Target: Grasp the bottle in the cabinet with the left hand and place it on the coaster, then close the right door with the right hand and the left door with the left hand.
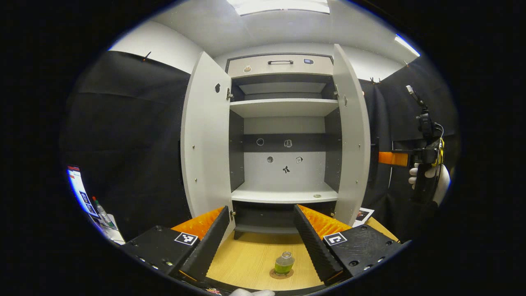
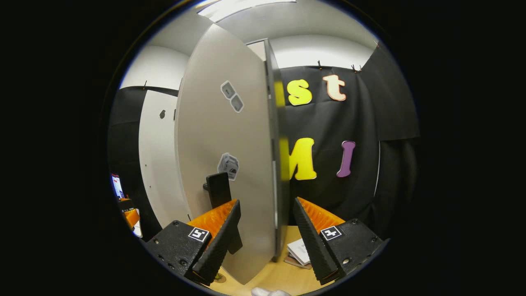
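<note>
both jaws gape; bottle point(image 1: 284, 263) seemingly on table point(image 1: 246, 259) coaster point(image 1: 281, 274).

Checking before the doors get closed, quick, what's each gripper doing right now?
Left gripper: open, holding nothing; bottle stands on the coaster.
Right gripper: open, straddling the right door's edge.

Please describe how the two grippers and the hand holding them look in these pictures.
Each gripper, left gripper and right gripper, has two ridged, wedge-shaped fingers on black blocks with square black-and-white markers and screws. The hand wears a white glove.
</note>
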`<state>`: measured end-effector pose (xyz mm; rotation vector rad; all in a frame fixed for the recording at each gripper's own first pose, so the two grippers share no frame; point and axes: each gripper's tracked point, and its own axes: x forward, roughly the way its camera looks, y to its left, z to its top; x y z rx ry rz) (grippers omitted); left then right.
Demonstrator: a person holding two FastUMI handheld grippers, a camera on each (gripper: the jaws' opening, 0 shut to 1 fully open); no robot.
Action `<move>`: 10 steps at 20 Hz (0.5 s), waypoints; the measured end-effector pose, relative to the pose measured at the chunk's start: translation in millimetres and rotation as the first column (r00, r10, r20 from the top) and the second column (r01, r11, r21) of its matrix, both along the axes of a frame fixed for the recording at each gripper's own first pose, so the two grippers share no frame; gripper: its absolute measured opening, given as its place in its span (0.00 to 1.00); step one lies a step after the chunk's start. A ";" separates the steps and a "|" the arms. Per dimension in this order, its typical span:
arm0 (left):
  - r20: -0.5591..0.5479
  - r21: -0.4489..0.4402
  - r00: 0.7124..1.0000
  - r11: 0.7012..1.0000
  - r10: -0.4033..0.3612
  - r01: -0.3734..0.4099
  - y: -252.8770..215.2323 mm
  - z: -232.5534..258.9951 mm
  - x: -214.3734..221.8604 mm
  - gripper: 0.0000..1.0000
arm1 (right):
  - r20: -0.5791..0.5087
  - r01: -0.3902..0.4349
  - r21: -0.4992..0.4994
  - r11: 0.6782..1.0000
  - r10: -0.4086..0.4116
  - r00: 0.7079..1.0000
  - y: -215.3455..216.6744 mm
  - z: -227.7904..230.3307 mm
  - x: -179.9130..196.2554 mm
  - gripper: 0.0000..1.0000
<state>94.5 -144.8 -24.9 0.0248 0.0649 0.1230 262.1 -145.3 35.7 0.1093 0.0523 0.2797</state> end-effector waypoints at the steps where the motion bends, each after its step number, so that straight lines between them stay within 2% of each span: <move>1: 0.000 -0.001 1.000 1.000 0.009 -0.009 1.7 -0.3 -0.8 0.95 | 0.004 -0.002 -0.012 1.000 0.002 1.000 9.3 -0.9 1.4 0.81; 5: -0.006 0.005 0.999 0.999 0.051 -0.051 10.8 2.4 -9.9 0.95 | 0.026 -0.076 -0.047 0.996 0.077 0.997 58.5 -3.5 12.6 0.81; 8: -0.001 0.027 0.996 0.996 0.090 -0.090 25.8 4.7 -19.2 0.95 | -0.001 -0.201 -0.024 0.979 0.201 0.980 108.3 -11.8 15.1 0.81; 10: -0.007 0.033 0.995 0.994 0.104 -0.104 36.7 4.6 -22.1 0.95 | 0.028 -0.201 -0.034 0.979 0.202 0.979 110.9 -7.0 13.8 0.81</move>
